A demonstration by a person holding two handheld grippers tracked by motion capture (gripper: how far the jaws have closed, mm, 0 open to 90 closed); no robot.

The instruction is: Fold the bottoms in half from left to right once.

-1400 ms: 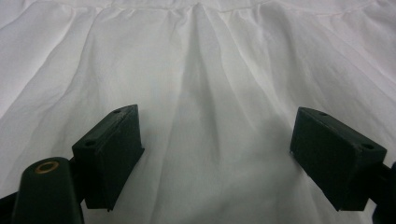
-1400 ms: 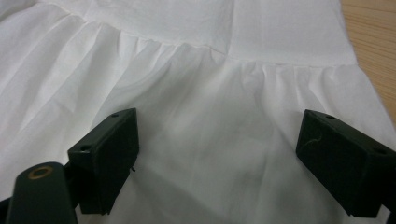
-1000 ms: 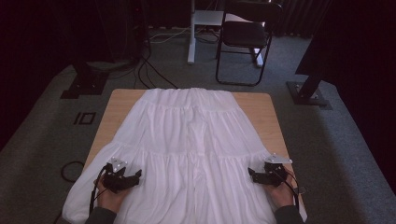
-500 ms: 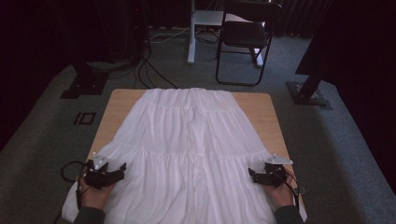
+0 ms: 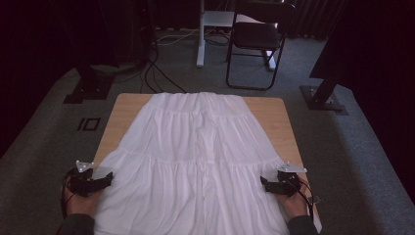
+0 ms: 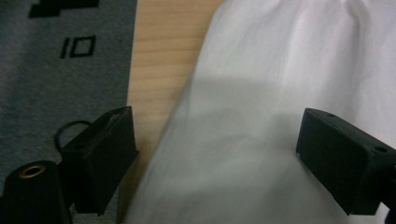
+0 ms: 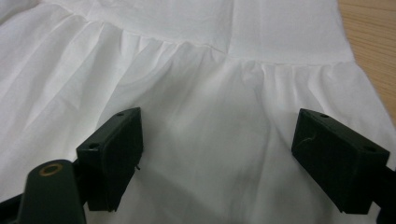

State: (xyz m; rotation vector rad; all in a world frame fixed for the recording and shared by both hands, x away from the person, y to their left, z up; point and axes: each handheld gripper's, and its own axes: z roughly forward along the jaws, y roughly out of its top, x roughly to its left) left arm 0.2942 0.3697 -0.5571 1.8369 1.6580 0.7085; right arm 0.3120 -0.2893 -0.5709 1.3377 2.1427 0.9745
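A white tiered skirt (image 5: 200,156) lies spread flat on the wooden table (image 5: 274,112), waistband at the far end and wide hem toward me. My left gripper (image 5: 104,178) is at the skirt's near-left edge, by the table's left side. In the left gripper view the left gripper (image 6: 219,156) is open, and the skirt's edge (image 6: 261,93) runs between its jaws without being pinched. My right gripper (image 5: 266,183) rests over the skirt's near-right part. In the right gripper view the right gripper (image 7: 217,158) is open above the gathered cloth (image 7: 205,93).
Grey carpet surrounds the table, with a black floor marking (image 5: 89,123) to its left. Beyond the far edge stand a black chair (image 5: 257,36), a white desk leg (image 5: 200,39) and loose cables (image 5: 154,73). Dark stand bases (image 5: 323,100) flank the table.
My left gripper has slid left, from over the skirt's lower tier out to its left edge. The right gripper has barely moved.
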